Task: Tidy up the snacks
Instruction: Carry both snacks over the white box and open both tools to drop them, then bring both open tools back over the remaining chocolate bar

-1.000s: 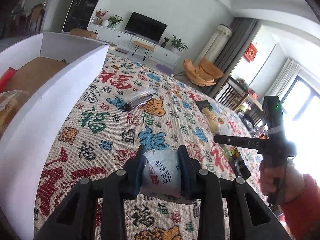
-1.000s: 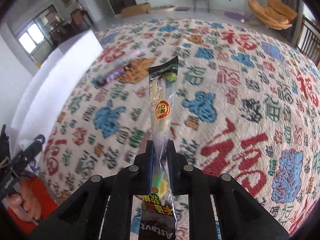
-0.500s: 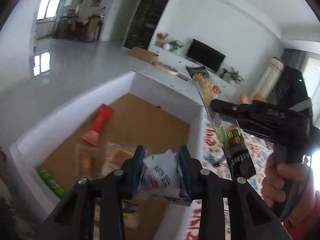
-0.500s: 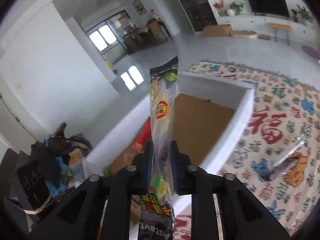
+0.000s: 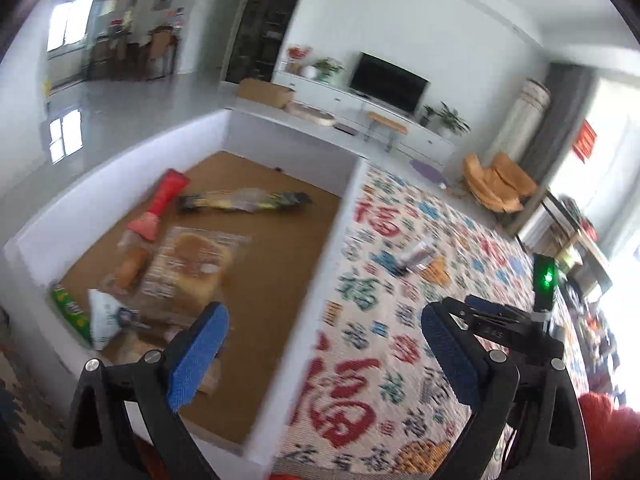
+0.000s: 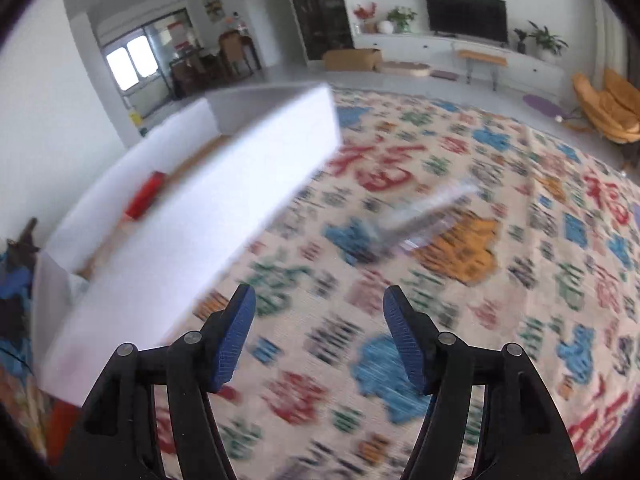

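Observation:
A white-walled box point(image 5: 336, 240) with a brown floor holds several snacks: a long dark-and-yellow stick packet point(image 5: 240, 201), a red packet point(image 5: 160, 208), a bread bag point(image 5: 188, 268) and a small white pouch point(image 5: 105, 318). My left gripper point(image 5: 324, 340) hangs over the box's right wall, jaws opening, nothing between them. My right gripper point(image 6: 316, 332) is over the patterned cloth point(image 6: 480, 280) beside the box point(image 6: 224, 208), jaws opening and empty. A clear-wrapped snack point(image 6: 424, 216) lies on the cloth ahead of it, also seen as the wrapped snack point(image 5: 416, 254) in the left wrist view.
The right-hand tool point(image 5: 516, 320) with a green light and a red sleeve point(image 5: 608, 436) show at the left view's right edge. A TV unit point(image 5: 384, 128) and an orange chair point(image 5: 496, 184) stand beyond the cloth. Dark bags point(image 6: 16, 280) lie left of the box.
Both grippers let go of their snacks: the white pouch and the long stick packet now lie in the box. Both sets of jaws have spread wide. The right gripper swung back over the cloth.

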### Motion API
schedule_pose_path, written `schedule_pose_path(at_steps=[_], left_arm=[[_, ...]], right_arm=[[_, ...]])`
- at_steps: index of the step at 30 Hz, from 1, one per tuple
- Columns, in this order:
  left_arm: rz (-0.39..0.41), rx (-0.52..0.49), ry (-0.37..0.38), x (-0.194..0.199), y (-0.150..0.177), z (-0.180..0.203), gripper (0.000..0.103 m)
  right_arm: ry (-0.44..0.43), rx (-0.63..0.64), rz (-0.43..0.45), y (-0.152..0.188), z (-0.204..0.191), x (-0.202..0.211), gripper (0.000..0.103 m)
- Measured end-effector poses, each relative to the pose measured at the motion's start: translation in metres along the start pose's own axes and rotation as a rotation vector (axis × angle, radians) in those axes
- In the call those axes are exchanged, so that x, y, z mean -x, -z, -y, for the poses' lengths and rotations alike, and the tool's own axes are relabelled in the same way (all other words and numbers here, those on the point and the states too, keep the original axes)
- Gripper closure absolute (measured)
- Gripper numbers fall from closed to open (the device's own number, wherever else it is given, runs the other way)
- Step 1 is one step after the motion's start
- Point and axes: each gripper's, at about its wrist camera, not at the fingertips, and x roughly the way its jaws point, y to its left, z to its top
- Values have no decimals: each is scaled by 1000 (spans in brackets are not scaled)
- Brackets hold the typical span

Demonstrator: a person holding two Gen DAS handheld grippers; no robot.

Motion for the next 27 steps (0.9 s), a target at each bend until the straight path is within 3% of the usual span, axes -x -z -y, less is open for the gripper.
schedule_pose_path(at_steps=[3,7,11,16,20,27], left_arm=[[-79,-200,32,-28,21,67,2],[-196,-325,-56,-91,53,113,2],[-267,-324,-152,-151,66,117,2],[-303,-244,-165,-194,64,115,2],[-227,-261,-166,-199,66,112,0],[-219,-263,-157,-201,64,111,0]], right_arm=[[128,-31,-38,44,63,17,33],[241,-70,-42,85,121,43,33],[255,-94,1,104,138,59,32],[284,-57,-18,101,131,55,27],[271,-73,-16,103,133,53,26],[280,-65,-17,104,131,54,25]])
